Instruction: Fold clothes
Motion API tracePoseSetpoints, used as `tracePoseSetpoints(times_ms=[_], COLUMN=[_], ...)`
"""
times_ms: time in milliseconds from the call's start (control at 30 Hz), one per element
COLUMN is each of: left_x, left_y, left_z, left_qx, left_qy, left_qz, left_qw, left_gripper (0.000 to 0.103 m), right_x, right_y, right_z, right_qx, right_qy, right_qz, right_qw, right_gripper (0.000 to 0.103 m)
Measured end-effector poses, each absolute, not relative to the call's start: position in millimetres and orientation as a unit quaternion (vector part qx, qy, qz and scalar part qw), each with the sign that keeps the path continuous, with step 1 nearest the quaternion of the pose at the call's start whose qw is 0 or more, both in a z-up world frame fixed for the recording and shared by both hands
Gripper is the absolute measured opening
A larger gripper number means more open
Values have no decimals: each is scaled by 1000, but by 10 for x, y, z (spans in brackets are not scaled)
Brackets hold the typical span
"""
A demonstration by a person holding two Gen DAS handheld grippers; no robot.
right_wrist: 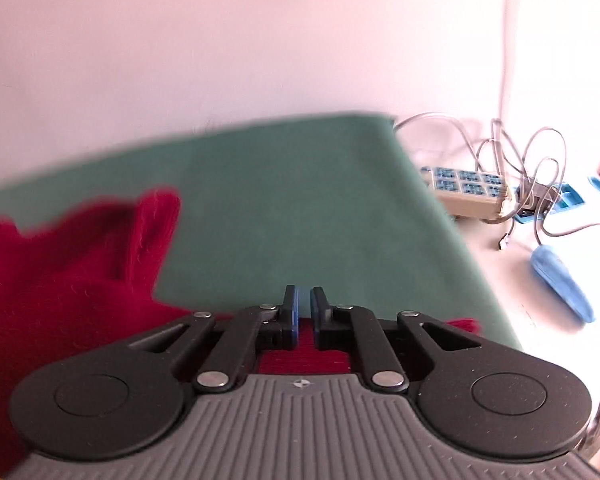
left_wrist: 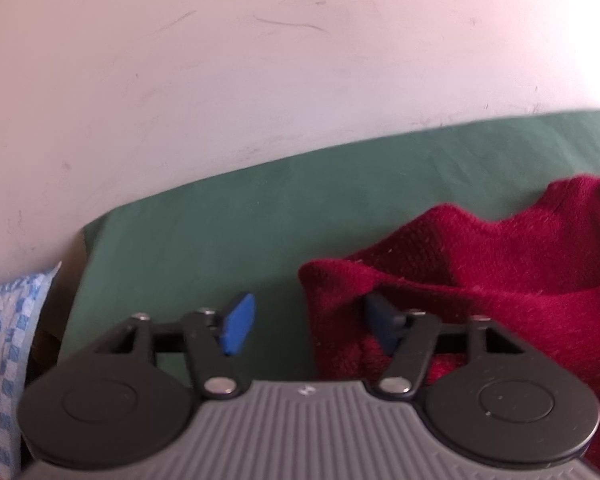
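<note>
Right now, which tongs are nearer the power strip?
Right. The right tongs sit left of the strip; the left tongs are farther left, across the sweater.

bright daylight | right side overexposed | motion blur | fisheye bending | perhaps window-lit

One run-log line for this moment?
left gripper: open, at red knitted sweater edge | right gripper: shut | surface: green cloth

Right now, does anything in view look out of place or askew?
The red sweater lies bunched and rumpled on the green cloth, not spread flat. The left gripper is open, one finger tucked under a fold. Beside the cloth, tangled cables pile around a power strip. No spill or damage shows.
</note>
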State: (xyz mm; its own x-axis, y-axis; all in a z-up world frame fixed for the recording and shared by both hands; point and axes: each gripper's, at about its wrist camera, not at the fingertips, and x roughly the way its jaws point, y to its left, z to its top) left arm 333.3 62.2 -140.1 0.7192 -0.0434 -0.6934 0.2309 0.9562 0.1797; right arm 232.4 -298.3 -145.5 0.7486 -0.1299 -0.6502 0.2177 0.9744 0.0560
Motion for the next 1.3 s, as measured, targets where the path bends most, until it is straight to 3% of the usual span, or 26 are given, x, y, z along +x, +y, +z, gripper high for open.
tracePoseSetpoints(times_ms=[33,67,100,133,200,300,367,433,467,533,633,667,700,767,800,867,900,933,967,1067,1167,1267,1300], left_x=[3263,3187,3126,3068,3015,3146,3213,3319,3372,3409,3295,3232,3159,2947,2838,2669,2600,2498,2387,2020,1528,942,767], left_y=[606,566,506,442,298,189,244,330,389,423,388,406,437,491,518,625,689,751,812,1040,1347,1623,1669], left_z=[-1341,-1290,-1268,-1252,-1301,-1538,-1585,-1584,-1581,-1569,-1454,-1393,-1331,-1219,-1164,-1076,-1041,-1012,-985,-896,-805,-766,-783], left_qx=[133,142,150,157,177,193,186,164,149,138,151,151,147,152,155,148,142,137,133,118,101,78,73], left_qy=[354,340,332,327,325,355,342,349,357,366,364,361,354,340,334,336,342,348,354,373,383,398,404], left_qz=[-73,-78,-93,-109,-126,-108,-89,-67,-65,-66,-81,-86,-91,-102,-107,-113,-115,-114,-112,-110,-94,-77,-69], left_qw=[923,926,927,925,920,908,917,920,920,918,915,916,919,922,924,923,922,920,919,914,913,911,909], left_gripper=[25,23,24,31,40,38,58,74,76,74,41,39,41,55,55,56,56,56,56,58,67,69,69], right_x=[2252,2179,2106,2077,2062,2068,2062,2054,2051,2043,2032,2037,2045,1960,1965,2018,2015,2003,2016,2071,2130,1950,1873], right_y=[-2976,-2969,-2962,-2958,-3021,-3292,-3374,-3441,-3475,-3542,-3643,-3672,-3701,-3665,-3672,-3707,-3678,-3631,-3636,-3711,-3809,-3757,-3723], right_z=[-1452,-1448,-1445,-1485,-1591,-1724,-1722,-1707,-1699,-1683,-1660,-1648,-1636,-1606,-1609,-1629,-1600,-1558,-1541,-1503,-1498,-1274,-1172], right_qx=[58,51,45,31,19,54,57,57,57,57,57,59,63,65,70,82,85,86,92,97,99,80,88], right_qy=[339,335,332,336,347,353,350,346,344,340,334,332,331,328,331,343,342,339,340,337,349,307,293], right_qz=[-86,-78,-70,-77,-99,-128,-138,-146,-150,-158,-171,-175,-181,-186,-184,-177,-177,-178,-171,-190,-177,-213,-201], right_qw=[935,938,940,938,932,925,925,925,925,925,925,925,924,924,923,919,919,920,920,917,915,924,931], right_gripper=[9,10,18,29,38,31,22,21,22,22,27,28,32,39,40,39,31,12,3,4,9,24,35])
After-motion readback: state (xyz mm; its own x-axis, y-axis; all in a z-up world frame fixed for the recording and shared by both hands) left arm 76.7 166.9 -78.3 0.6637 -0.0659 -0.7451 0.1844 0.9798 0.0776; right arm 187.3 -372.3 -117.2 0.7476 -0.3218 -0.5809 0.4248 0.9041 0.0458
